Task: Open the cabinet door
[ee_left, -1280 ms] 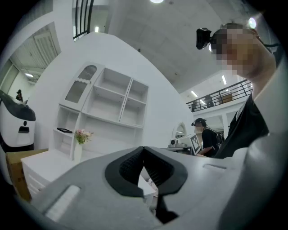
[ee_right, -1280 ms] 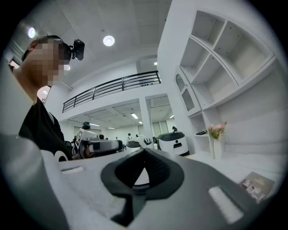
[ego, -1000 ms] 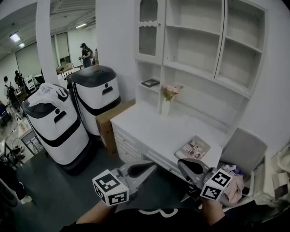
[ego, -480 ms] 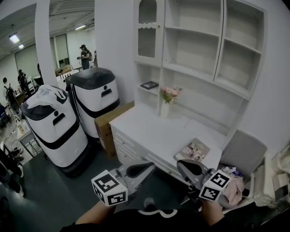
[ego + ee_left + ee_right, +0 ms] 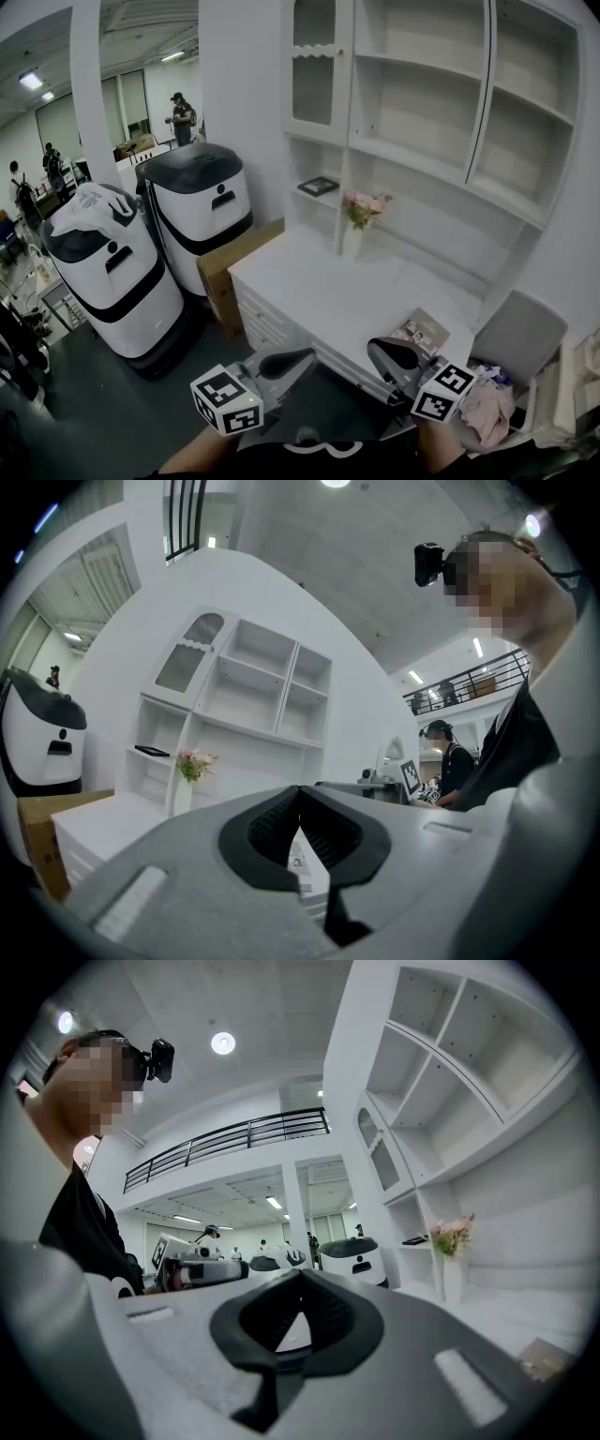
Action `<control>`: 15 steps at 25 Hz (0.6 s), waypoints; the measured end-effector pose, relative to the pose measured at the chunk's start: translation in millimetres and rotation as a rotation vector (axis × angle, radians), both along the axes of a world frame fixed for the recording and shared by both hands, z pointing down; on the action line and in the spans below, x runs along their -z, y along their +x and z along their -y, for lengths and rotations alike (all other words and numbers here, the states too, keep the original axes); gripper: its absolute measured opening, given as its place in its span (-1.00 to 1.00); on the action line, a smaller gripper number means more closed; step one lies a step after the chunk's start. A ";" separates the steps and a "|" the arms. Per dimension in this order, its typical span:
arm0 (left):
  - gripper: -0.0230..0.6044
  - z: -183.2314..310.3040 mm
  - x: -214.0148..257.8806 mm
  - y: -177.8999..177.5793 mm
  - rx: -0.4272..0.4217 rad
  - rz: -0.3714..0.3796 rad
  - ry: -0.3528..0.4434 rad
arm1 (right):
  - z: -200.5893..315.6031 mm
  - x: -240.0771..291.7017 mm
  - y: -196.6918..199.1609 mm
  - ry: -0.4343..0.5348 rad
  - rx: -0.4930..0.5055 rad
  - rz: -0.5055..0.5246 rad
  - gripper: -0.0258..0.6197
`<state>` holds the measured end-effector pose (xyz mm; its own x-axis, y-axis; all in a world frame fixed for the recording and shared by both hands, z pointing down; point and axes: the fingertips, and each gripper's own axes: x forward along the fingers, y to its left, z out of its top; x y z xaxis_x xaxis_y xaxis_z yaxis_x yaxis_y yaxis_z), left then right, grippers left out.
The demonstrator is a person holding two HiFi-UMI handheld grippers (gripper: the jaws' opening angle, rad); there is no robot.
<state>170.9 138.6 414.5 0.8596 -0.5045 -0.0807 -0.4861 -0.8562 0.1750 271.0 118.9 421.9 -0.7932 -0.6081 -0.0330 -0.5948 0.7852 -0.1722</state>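
Note:
The white cabinet's closed door (image 5: 314, 66), with an arched mesh panel, is at the upper left of the hutch above the white desk (image 5: 309, 281). The same door (image 5: 187, 653) shows small in the left gripper view, and the door (image 5: 380, 1152) appears edge-on in the right gripper view. My left gripper (image 5: 307, 355) is shut and empty, held low in front of the desk's front edge. My right gripper (image 5: 375, 347) is beside it, also shut with nothing in it. Both point level, well below and short of the door. The jaws meet in both gripper views, left gripper (image 5: 300, 794) and right gripper (image 5: 300, 1276).
A vase of pink flowers (image 5: 361, 220), a small picture frame (image 5: 319, 186) and a magazine (image 5: 419, 333) sit on the desk and shelf. Two white and black machines (image 5: 202, 211) and a cardboard box (image 5: 230, 258) stand left. A grey chair (image 5: 520, 337) is at the right.
Both grippers have moved forward towards the desk and sit a little lower in the head view. The cabinet looks nearer. Both grippers stay shut.

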 end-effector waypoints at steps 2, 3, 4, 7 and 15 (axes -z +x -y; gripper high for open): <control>-0.92 27.3 -2.3 -4.0 0.018 -0.001 -0.009 | 29.2 -4.0 -2.4 -0.011 0.012 -0.005 -0.93; -0.92 41.5 -3.2 -5.7 0.026 -0.001 -0.013 | 44.4 -5.7 -3.5 -0.016 0.018 -0.007 -0.93; -0.92 56.0 -3.8 -7.0 0.032 0.000 -0.017 | 59.8 -6.5 -4.2 -0.019 0.023 -0.008 -0.93; -0.92 100.6 -3.2 -8.0 0.043 0.006 -0.024 | 104.5 -4.1 -4.4 -0.016 0.031 -0.004 -0.93; -0.92 206.5 10.0 8.2 0.034 -0.009 -0.005 | 200.7 8.8 6.0 -0.006 0.045 -0.007 -0.93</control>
<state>179.1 -67.9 404.5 0.8413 -0.5337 -0.0855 -0.5133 -0.8384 0.1832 277.0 -81.8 413.0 -0.8198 -0.5721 -0.0243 -0.5602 0.8101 -0.1728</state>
